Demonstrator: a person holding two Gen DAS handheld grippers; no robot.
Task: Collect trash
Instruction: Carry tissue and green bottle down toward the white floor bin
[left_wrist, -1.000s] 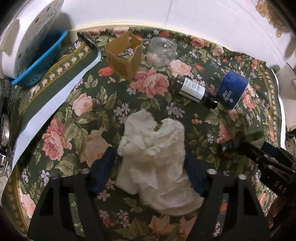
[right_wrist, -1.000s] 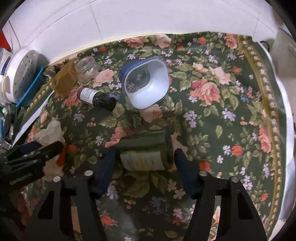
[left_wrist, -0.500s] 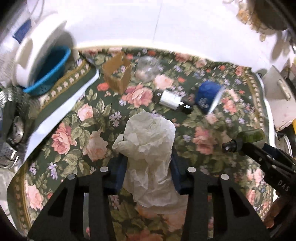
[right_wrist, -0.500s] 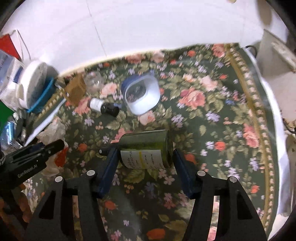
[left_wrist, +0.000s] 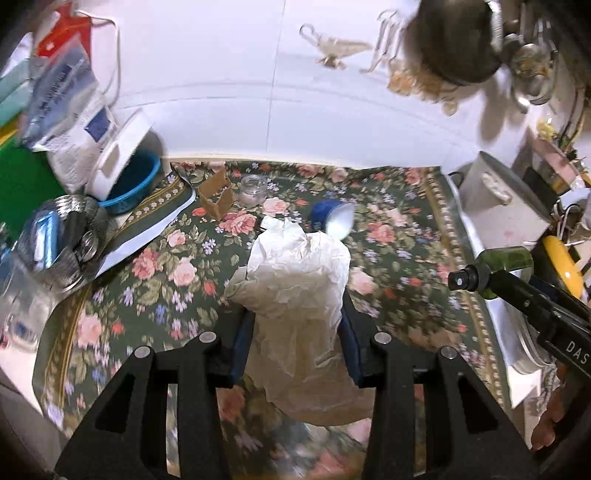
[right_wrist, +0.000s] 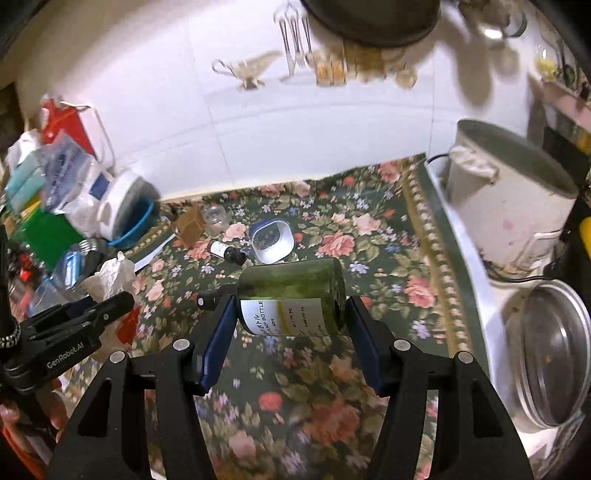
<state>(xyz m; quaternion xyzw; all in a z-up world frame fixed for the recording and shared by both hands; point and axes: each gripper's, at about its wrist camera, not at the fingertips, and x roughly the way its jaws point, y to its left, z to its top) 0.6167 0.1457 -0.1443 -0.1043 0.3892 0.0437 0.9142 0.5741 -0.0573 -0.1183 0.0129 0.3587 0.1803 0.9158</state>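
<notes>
My left gripper (left_wrist: 297, 325) is shut on a crumpled white paper wad (left_wrist: 299, 280), held above the floral tablecloth (left_wrist: 155, 266). My right gripper (right_wrist: 290, 314) is shut on a green pump bottle (right_wrist: 291, 291) with a white label, lying sideways between the blue pads, its black cap to the left. In the left wrist view that bottle (left_wrist: 495, 267) shows at the right edge. In the right wrist view the paper wad (right_wrist: 110, 273) shows at the left.
On the cloth lie a small dark bottle (right_wrist: 227, 253), a blue-rimmed white tub (right_wrist: 271, 240), a glass jar (right_wrist: 216, 218) and a brown cardboard box (right_wrist: 190, 225). A blue basket (left_wrist: 129, 184) and metal strainer (left_wrist: 62, 240) stand left; a white bin (right_wrist: 509, 206) and lidded pot (right_wrist: 554, 354) right.
Both grippers have risen well above the table with their loads. The left gripper's jaws closed in on the paper wad and lifted it off the cloth; the green bottle came up too.
</notes>
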